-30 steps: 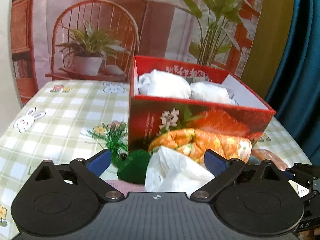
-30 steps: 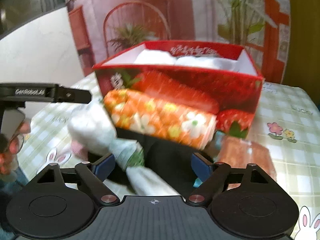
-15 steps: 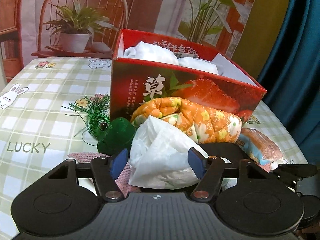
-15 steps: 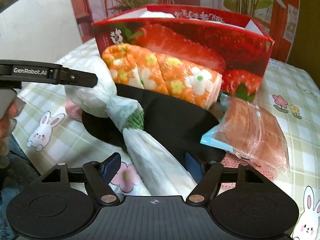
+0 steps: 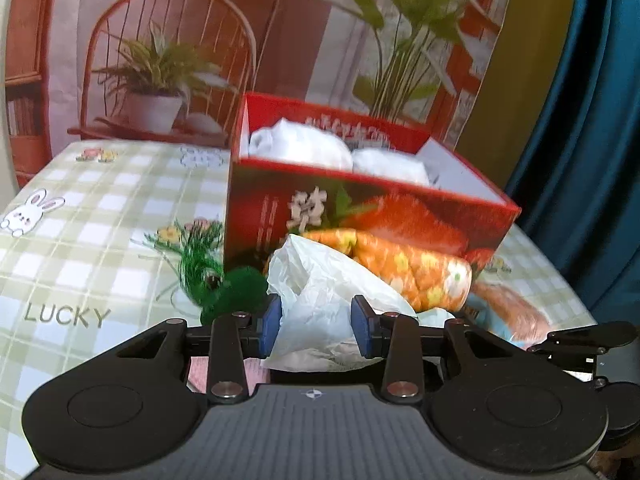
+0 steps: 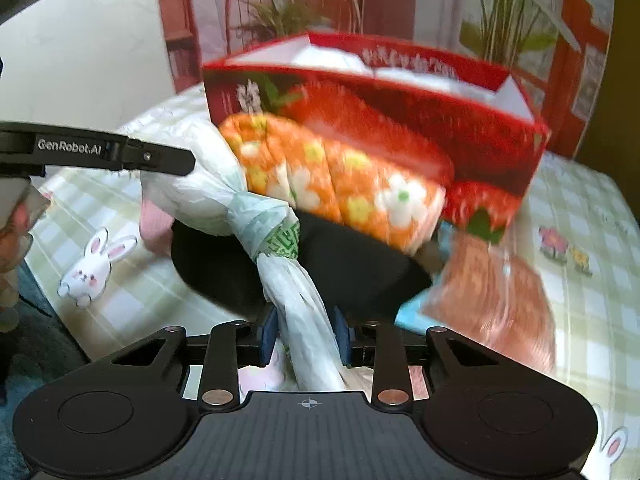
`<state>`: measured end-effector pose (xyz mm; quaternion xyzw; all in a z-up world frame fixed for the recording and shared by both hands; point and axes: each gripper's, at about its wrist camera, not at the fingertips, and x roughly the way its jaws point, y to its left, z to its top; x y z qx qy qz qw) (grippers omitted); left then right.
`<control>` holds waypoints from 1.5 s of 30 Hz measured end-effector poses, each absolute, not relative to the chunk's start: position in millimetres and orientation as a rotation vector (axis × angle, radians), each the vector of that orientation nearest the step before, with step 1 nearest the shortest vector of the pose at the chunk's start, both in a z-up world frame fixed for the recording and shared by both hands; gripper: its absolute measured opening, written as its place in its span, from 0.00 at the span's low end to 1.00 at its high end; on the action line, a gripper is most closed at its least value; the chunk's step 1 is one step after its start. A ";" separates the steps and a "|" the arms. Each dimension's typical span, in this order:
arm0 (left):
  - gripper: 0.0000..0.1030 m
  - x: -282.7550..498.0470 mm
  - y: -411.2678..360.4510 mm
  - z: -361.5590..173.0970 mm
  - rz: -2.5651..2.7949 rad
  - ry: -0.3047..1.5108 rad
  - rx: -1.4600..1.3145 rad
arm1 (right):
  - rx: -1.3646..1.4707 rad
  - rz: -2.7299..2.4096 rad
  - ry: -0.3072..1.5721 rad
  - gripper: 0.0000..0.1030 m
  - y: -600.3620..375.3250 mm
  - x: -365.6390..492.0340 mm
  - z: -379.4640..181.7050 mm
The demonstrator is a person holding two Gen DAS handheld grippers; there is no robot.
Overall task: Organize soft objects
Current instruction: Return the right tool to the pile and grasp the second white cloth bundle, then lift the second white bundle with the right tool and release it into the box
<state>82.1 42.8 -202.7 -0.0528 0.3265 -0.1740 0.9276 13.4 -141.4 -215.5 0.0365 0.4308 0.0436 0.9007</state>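
Both grippers have just been closing on the white plastic bag (image 6: 256, 216), left gripper (image 5: 316, 322) pinching its bunched end, right gripper (image 6: 306, 334) its twisted tail, strung lengthwise between them before the red box (image 5: 360, 216).

Red box (image 6: 400, 120): smeared by motion in the right wrist view; its printed lettering cannot be read in either view.
White bundles (image 5: 304, 148): only their tops show above the box wall.
Plastic bag (image 5: 320, 300): its lower end is hidden behind the hand-held gripper body in both views.
Black item (image 6: 340, 272): partly covered by the bag and the orange floral roll (image 6: 340, 184); what it is cannot be told.
Packaged snack (image 6: 492, 292): heavily blurred, contents unclear.
Pink cloth (image 5: 200, 372): only a sliver shows.
Green tuft (image 5: 236, 292): partly hidden, identity unclear.
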 end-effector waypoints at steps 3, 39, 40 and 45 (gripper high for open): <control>0.39 81.2 44.2 -192.7 -0.352 0.630 -0.111 | 0.059 0.098 0.857 0.25 -142.0 18.1 -204.5; 0.39 173.0 30.0 -130.4 -0.369 0.542 -0.137 | -0.226 0.084 0.691 0.25 -194.7 129.3 -120.8; 0.39 176.5 29.6 -130.6 -0.368 0.547 -0.138 | -0.226 0.082 0.691 0.25 -195.7 132.8 -121.6; 0.39 196.3 28.8 -134.9 -0.365 0.586 -0.148 | -0.203 0.077 0.701 0.25 -203.9 149.6 -128.7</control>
